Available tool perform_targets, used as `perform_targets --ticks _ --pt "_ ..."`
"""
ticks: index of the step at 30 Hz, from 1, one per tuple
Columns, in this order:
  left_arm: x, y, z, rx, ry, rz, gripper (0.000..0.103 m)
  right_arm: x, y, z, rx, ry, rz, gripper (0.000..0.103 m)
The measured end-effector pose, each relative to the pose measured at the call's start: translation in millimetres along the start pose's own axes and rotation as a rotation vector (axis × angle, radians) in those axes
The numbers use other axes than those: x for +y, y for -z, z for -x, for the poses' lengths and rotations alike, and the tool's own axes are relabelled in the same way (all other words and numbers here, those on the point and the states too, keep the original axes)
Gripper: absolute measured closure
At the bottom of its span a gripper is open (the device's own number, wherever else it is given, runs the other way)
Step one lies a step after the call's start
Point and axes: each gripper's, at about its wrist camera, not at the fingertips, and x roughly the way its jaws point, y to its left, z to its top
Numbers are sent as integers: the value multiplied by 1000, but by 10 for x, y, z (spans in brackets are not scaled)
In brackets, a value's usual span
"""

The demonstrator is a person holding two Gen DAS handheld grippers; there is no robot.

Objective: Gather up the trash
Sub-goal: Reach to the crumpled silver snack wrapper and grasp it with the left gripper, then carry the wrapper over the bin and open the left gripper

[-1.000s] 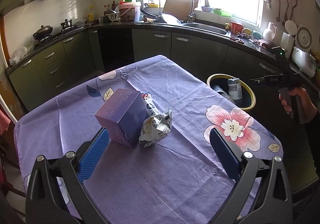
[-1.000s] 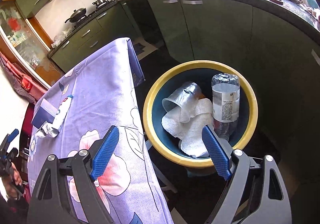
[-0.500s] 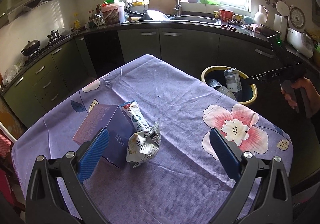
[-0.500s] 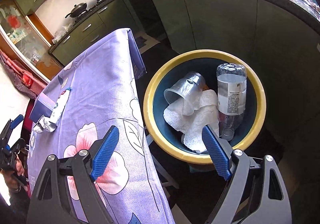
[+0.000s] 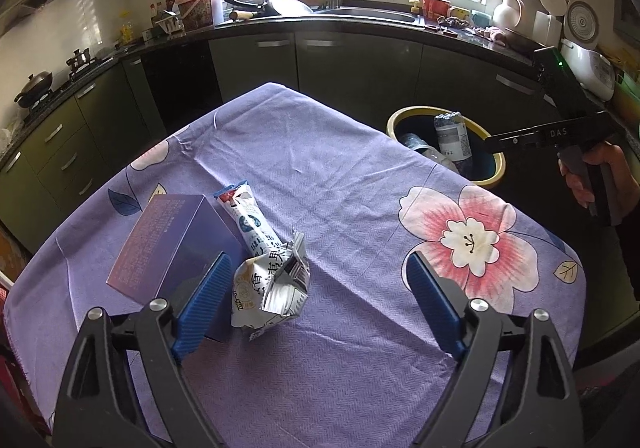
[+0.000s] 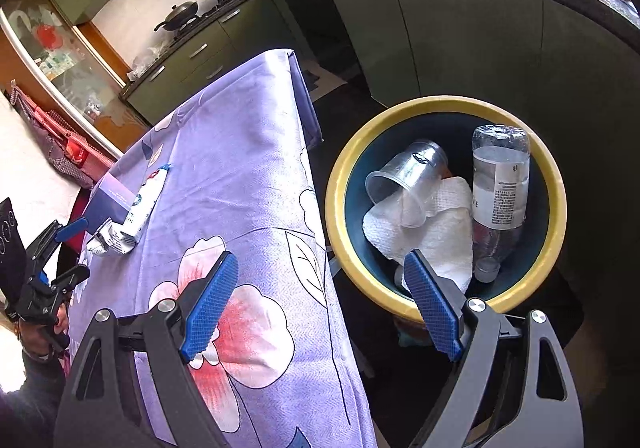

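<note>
Wrapper (image 5: 272, 280) lies between left gripper (image 5: 316, 296) fingers (image 5: 204, 300), untouched.

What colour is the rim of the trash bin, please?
Yellow, around a dark blue inside; the trash bin shows best in the right wrist view.

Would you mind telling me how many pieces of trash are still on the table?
2: the purple box at the table's near left, and the crumpled snack wrapper right beside it. Nothing else shows on the cloth.

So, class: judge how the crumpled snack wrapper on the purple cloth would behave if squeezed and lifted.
The snack wrapper looks like thin, creased foil film, so it probably crushes rather than resists. Torn open and flattened, it is likely very light. Its glossy surface may slip, though the crumpled folds should give some hold.
</note>
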Motion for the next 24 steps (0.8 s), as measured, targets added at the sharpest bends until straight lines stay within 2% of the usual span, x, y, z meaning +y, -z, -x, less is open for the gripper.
perform_targets --ticks 3,7,11,15,24 --pt "26 -8 -106 23 -1 7 21 -2 11 -36 8 -8 -1 19" --pt "42 -1 -268 63 2 14 29 -24 24 -64 14 -16 -5 19" --pt "45 26 -358 84 -35 -2 35 -48 31 -73 16 -18 -9 19" --pt "83 33 -333 84 -64 -1 49 -62 28 -92 20 -20 -13 19" --pt "89 74 -384 99 -145 -40 49 -20 40 -152 31 -29 -7 19"
